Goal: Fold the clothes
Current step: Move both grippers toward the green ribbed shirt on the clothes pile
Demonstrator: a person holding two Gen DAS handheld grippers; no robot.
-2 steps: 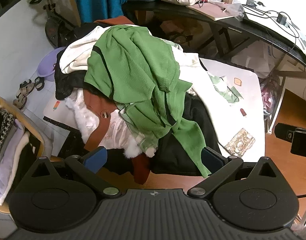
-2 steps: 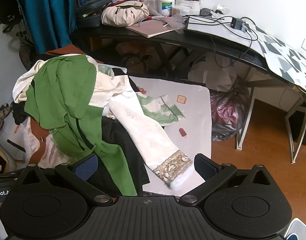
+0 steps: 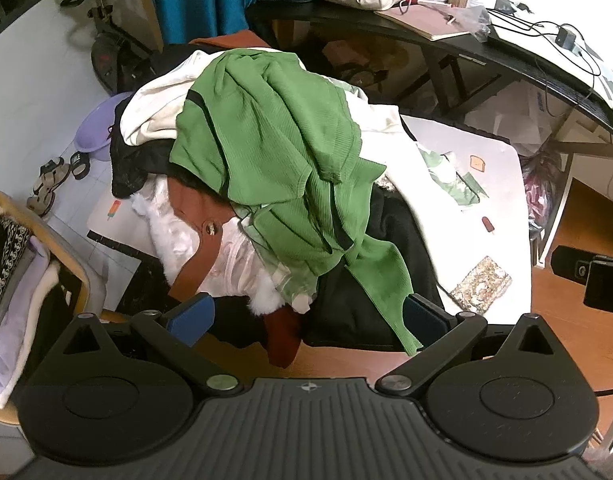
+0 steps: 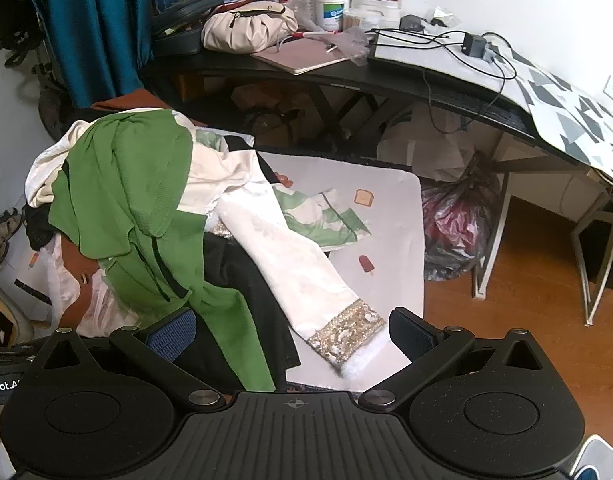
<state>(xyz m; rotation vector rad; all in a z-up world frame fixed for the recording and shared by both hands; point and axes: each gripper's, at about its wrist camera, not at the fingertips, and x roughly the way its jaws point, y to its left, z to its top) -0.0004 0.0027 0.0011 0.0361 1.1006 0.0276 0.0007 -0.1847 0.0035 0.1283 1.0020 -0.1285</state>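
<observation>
A green top (image 3: pixel 274 152) crowns an unfolded heap of clothes (image 3: pixel 234 208) at the centre of the left wrist view, unchanged from a tenth of a second earlier, so no garment has been lifted between the two frames. The left gripper (image 3: pixel 306 314) and right gripper (image 4: pixel 290 326) hover at the lower frame edges, jaws wide and empty. The heap covers a white printed table (image 4: pixel 386 216); a cluttered black desk (image 4: pixel 346 76) fills the upper right.
</observation>
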